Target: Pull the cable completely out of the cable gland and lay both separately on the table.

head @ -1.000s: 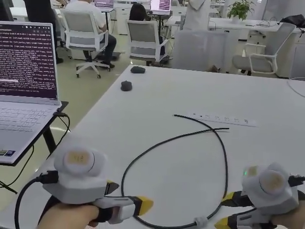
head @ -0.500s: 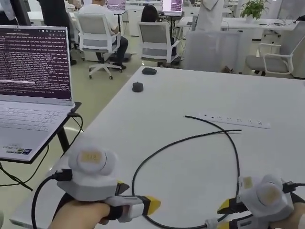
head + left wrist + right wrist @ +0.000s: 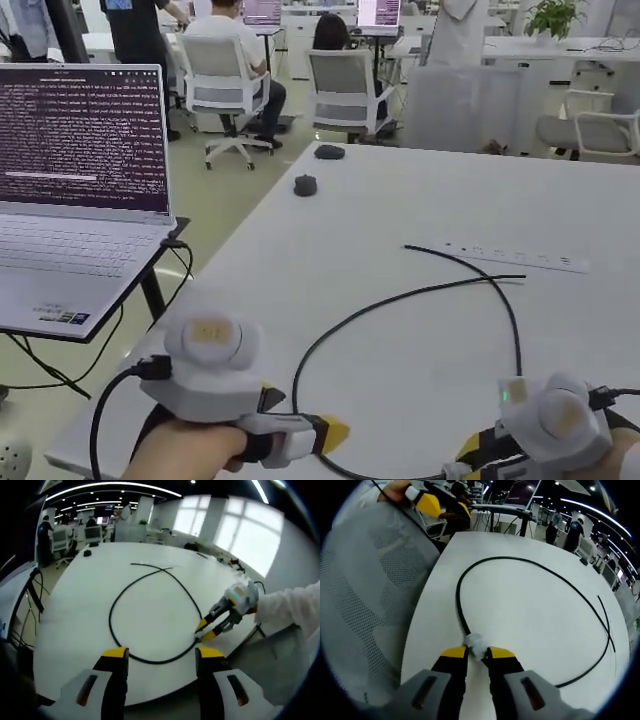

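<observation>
Cable gland (image 3: 476, 645): white, threaded on the black cable (image 3: 458, 597) at 6 o'clock of its loop on the table (image 3: 535, 630).
Your right gripper (image 3: 477, 653): jaws closed on the gland.
Your left gripper (image 3: 161, 653): at the gland's 9 o'clock, by the table edge, jaws apart, holding nothing.
Laptop (image 3: 80, 140), 10 o'clock: screen text too small to read.

**Around the Workbench**

An open laptop (image 3: 80, 150) sits on a stand to the left, its screen full of text lines; a dark mouse (image 3: 305, 185) lies near a second mouse (image 3: 329, 152); a long white strip (image 3: 510, 257) lies flat further right; a grey office chair (image 3: 345, 85) stands behind; a potted plant (image 3: 553, 14) stands at the back.
</observation>
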Demonstrator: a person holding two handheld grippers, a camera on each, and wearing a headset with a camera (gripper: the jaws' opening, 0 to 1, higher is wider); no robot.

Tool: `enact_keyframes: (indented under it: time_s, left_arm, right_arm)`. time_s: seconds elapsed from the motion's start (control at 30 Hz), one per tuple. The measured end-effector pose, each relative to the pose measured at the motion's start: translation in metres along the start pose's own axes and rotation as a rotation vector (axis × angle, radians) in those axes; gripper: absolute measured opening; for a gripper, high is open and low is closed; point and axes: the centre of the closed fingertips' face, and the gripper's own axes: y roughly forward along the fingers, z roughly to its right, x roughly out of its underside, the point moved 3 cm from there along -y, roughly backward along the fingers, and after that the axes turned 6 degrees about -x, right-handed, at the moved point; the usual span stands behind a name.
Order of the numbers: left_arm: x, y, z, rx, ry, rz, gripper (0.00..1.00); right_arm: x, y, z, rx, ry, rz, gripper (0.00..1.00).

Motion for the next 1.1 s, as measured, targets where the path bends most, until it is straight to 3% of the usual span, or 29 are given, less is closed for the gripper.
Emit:
enact_keyframes:
  time_s: [0.23,0.5,0.6,1.1]
  left_arm:
    - [-0.003,0.0,0.003,0.019,0.011,0.017,0.53]
    - [-0.006,-0.001,0.006,0.032,0.02,0.038,0.52]
    - [-0.006,-0.001,0.008,0.042,0.022,0.038,0.51]
    - [-0.01,-0.001,0.025,0.117,0.074,0.055,0.47]
  right_arm:
    - [0.005,-0.001,-0.002,0.03,0.116,-0.016,0.14]
    - [0.005,-0.006,-0.007,0.066,0.116,-0.045,0.13]
    - [-0.004,-0.011,-0.015,0.036,0.21,-0.01,0.13]
    - [-0.043,-0.05,-0.024,0.091,0.19,0.059,0.12]
